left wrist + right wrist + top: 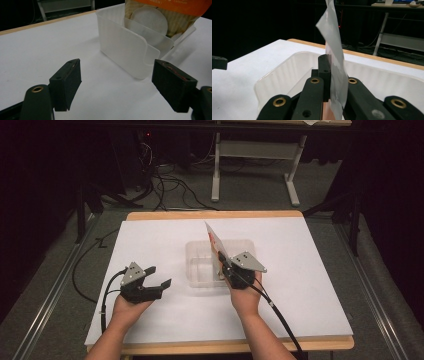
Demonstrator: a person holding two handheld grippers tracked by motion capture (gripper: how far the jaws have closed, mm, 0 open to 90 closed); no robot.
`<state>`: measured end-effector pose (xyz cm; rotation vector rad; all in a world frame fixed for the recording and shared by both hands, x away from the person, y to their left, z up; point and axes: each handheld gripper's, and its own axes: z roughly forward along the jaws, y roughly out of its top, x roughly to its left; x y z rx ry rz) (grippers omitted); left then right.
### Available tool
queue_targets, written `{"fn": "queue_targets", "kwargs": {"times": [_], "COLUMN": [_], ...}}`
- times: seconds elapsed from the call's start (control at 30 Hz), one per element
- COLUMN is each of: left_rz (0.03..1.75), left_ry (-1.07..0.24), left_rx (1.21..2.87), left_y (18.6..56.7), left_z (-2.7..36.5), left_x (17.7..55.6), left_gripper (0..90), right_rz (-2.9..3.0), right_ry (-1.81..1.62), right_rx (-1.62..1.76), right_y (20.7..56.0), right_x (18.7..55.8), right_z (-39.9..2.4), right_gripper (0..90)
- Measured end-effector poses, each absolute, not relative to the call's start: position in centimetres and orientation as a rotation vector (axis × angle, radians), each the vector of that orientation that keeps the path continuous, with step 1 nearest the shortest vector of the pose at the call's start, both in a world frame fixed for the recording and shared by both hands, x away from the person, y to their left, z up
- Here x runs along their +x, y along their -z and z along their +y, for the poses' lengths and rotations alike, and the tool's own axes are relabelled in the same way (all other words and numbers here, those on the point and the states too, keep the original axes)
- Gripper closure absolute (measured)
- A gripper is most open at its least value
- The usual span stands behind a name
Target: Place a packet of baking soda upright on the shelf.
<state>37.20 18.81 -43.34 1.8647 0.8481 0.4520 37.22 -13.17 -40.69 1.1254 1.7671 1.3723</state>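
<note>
Landmark = clear plastic bin (220, 262), sitting mid-sheet on the white table cover (300, 285).

High view: right gripper (223, 261) is at the bin's near-right edge, jaws clamped together on a flat snack pouch (215, 240). Pouch stands on edge, tilted, lower part over the bin, upper corner rising past the bin's far rim. Left gripper (159, 276) sits well left of the bin, near side, jaws apart, nothing between them. Both hands rest on the cover; cables trail back toward the near table edge.

Left gripper view adds what the top-down misses: bin (125, 47) has a lower inner divider wall, and the pouch (162, 17) face is visible, with an orange band on top and a round pale chip graphic, its lower end down inside the bin behind that divider. Left gripper (116, 82) pads wide open, bare cover between them, bin ahead and slightly right, not touching.

Right gripper view adds the grip detail: right gripper (334, 82) pads pressed on the pouch (333, 50) from both sides, silver back of the pouch facing the camera, its edge curling upward above the jaws. Bin (287, 65) wall curves directly beyond and below the jaws. Whether the pouch bottom touches the bin floor: can't tell.
</note>
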Motion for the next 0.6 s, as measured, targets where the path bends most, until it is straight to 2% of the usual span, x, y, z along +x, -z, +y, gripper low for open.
{"fn": "queue_targets", "kwargs": {"times": [0.1, 0.2, 0.3, 0.47, 0.53, 0.6], "left_rz": [0.855, 0.858, 0.862, 0.86, 0.858, 0.86], "left_ry": [-0.444, -0.445, -0.445, -0.447, -0.448, -0.445], "left_rx": [1.86, 1.855, 1.855, 1.85, 1.85, 1.855], "left_y": [43.4, 43.42, 43.45, 43.37, 43.34, 43.4], "left_z": [18.93, 18.99, 19.05, 19.07, 19.05, 19.06], "left_x": [37.25, 37.28, 37.32, 37.22, 37.17, 37.25], "left_gripper": [24.0, 23.9, 24.0, 23.9, 23.9, 23.9], "right_rz": [1.774, 1.795, 1.805, 1.841, 1.847, 1.843], "right_ry": [-1.373, -1.38, -1.377, -1.354, -1.34, -1.338], "right_rx": [1.13, 1.136, 1.144, 1.155, 1.174, 1.163], "right_y": [40.59, 40.52, 40.5, 40.45, 40.47, 40.4], "right_x": [37.24, 37.36, 37.48, 37.98, 38.08, 38.07], "right_z": [-13.15, -13.21, -13.18, -12.99, -12.96, -12.97], "right_gripper": [88.4, 81.6, 67.8, 39.6, 31.1, 27.7]}}
